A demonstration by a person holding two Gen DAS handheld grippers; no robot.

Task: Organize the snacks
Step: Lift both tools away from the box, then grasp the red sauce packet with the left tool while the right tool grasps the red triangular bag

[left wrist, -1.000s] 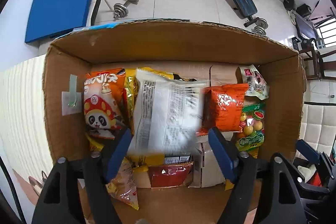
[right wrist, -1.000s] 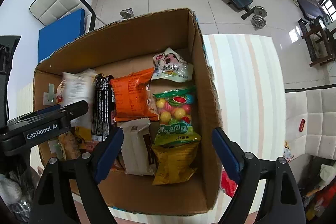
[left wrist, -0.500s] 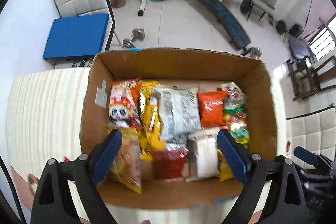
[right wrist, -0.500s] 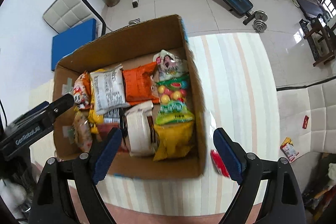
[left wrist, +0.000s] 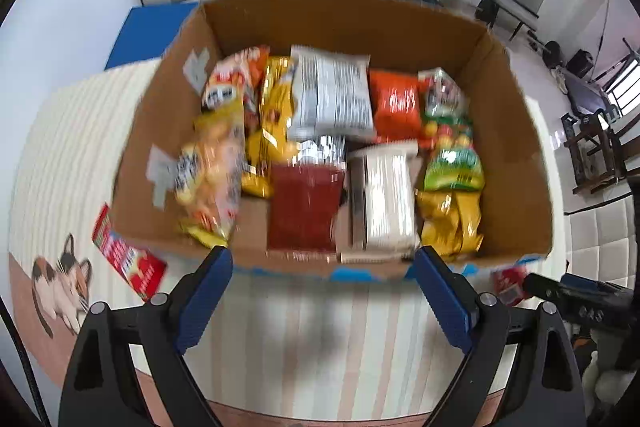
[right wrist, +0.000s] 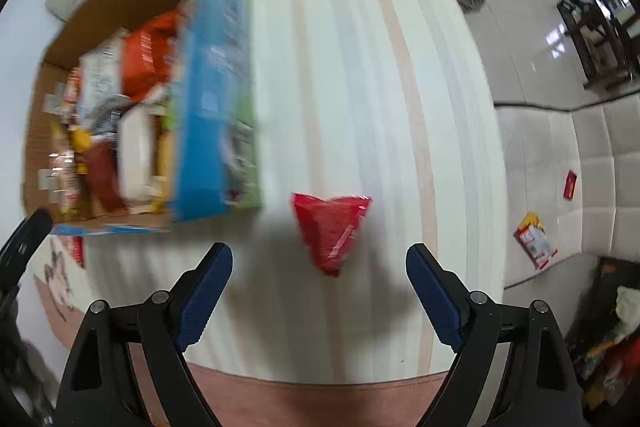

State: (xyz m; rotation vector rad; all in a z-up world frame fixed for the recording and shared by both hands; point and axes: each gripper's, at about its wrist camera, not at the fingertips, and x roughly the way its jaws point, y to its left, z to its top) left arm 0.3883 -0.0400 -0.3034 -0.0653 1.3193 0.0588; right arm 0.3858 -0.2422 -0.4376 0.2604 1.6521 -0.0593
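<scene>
below, the right gripper (right wrist: pixel 319 283) hangs with jaws wide and empty, a red snack packet (right wrist: pixel 331 229) at twelve o'clock; the left gripper (left wrist: pixel 322 291), just widened, empty, faces the cardboard box (left wrist: pixel 516 187) at twelve.

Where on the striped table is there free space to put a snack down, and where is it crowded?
Free: the striped table right of the cardboard box, beyond the red packet. Crowded: inside the box, full of snack bags.
</scene>
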